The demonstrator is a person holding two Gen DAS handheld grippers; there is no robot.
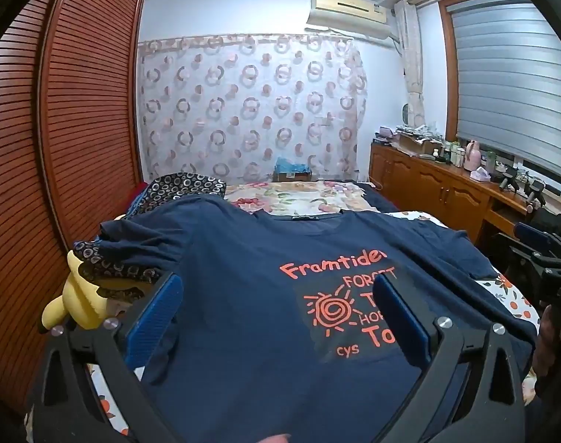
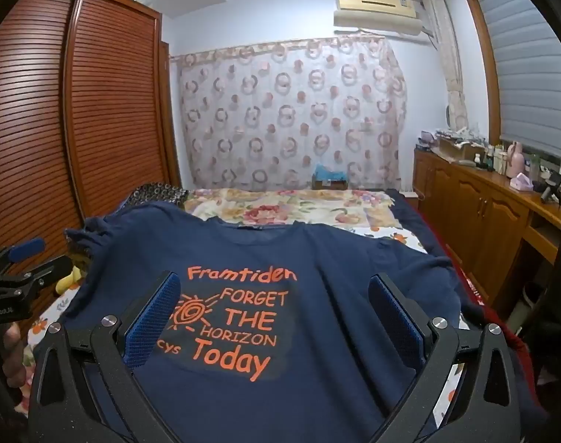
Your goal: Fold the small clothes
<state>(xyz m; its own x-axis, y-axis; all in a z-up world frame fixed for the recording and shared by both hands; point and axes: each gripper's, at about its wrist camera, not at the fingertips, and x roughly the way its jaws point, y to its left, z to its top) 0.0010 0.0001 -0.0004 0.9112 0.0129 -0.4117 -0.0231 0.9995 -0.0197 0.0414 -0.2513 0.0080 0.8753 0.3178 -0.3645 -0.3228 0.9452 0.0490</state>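
Two tongs, both spread to their widest and holding nothing: left gripper (image 1: 276, 317) and right gripper (image 2: 275, 313), each tilted slightly down over one navy T-shirt (image 2: 317, 258). Shirt lies face up on the bed (image 2: 398, 238), orange print between and just ahead of both sets of blue pads (image 2: 155, 317), collar at the far end, hem toward the tongs and partly beneath them. Hazards, as judged: (1) far-left sleeve, beyond the left tongs, is rumpled against a patterned dark cloth (image 1: 114, 262) and sits near a yellow plush toy (image 1: 77, 302); a pinch there could take in the wrong fabric or drag the toy along. (2) Right sleeve, ahead and right of the right tongs, drapes toward the bed's edge; a loose pull could slide the shirt off. (3) Soft bedding under thin knit invites the pads to catch the floral sheet (image 1: 513, 295) as well. (4) Tongs stand near each other; crossing during a fold risks collision.
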